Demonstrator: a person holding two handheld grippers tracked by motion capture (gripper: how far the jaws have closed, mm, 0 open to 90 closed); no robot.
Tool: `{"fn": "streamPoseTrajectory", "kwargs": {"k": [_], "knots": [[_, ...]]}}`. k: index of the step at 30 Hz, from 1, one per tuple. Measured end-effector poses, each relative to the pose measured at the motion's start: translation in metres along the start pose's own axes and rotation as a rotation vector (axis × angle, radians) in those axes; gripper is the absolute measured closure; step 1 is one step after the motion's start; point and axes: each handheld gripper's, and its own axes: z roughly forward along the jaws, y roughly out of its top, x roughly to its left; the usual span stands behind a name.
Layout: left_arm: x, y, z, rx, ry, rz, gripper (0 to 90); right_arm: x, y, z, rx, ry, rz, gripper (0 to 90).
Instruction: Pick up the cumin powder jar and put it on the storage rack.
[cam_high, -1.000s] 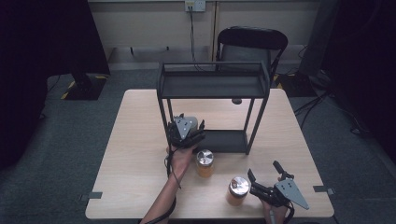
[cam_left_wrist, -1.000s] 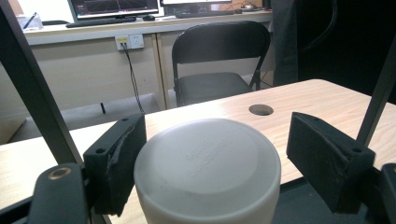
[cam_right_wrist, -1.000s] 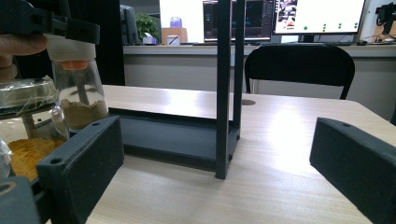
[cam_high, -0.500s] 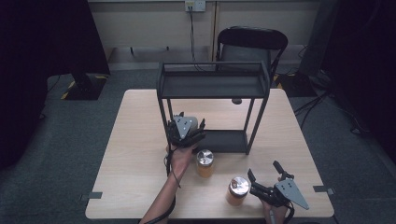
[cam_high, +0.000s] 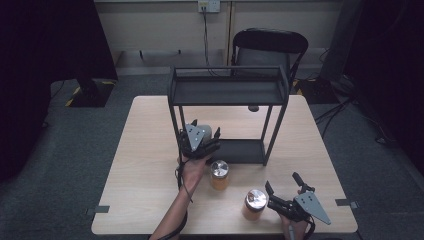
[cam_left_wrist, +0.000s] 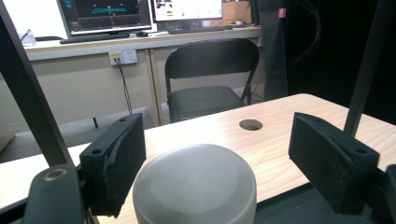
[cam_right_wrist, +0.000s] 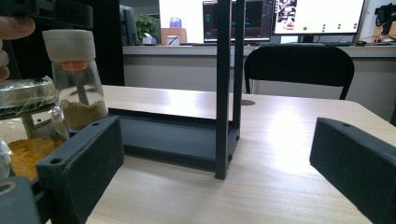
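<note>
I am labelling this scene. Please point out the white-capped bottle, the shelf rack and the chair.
Bottle (cam_right_wrist: 74, 88), right gripper view, glass body.
Rack (cam_high: 227, 92), high view, top tray.
Chair (cam_left_wrist: 212, 59), left gripper view, backrest.

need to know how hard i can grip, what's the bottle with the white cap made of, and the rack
Bottle: looks like clear glass or hard plastic, since brownish powder shows through; its cap seems matte white plastic. Rack: apparently metal with a matte black coat, judging by its thin straight bars.

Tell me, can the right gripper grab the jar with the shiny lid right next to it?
Probably yes. The right gripper sits on the table just beside the silver-lidded jar, its jaws wide open and nothing between the two. It points past the jar toward the shelf rack, so it would need to turn toward it first.
</note>
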Motion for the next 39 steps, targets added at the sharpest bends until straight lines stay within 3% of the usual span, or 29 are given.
{"fn": "streamPoseTrajectory", "kwargs": {"k": [11,23,33,39], "knots": [[0.002,-0.002,-0.01,-0.05,-0.032,-0.015,14.6,0.0,0.0,0.0,0.001,0.001,0.0,2.1],[0.002,0.0,-0.016,-0.047,-0.059,-0.026,9.1,0.0,0.0,0.0,0.001,-0.001,0.0,2.1],[0.006,0.001,-0.022,-0.055,-0.111,-0.03,0.3,0.0,0.0,0.0,0.001,-0.001,-0.001,2.1],[0.009,0.003,-0.03,-0.074,-0.14,-0.034,0.0,0.0,0.0,0.0,0.0,-0.001,-0.001,2.1]]}}
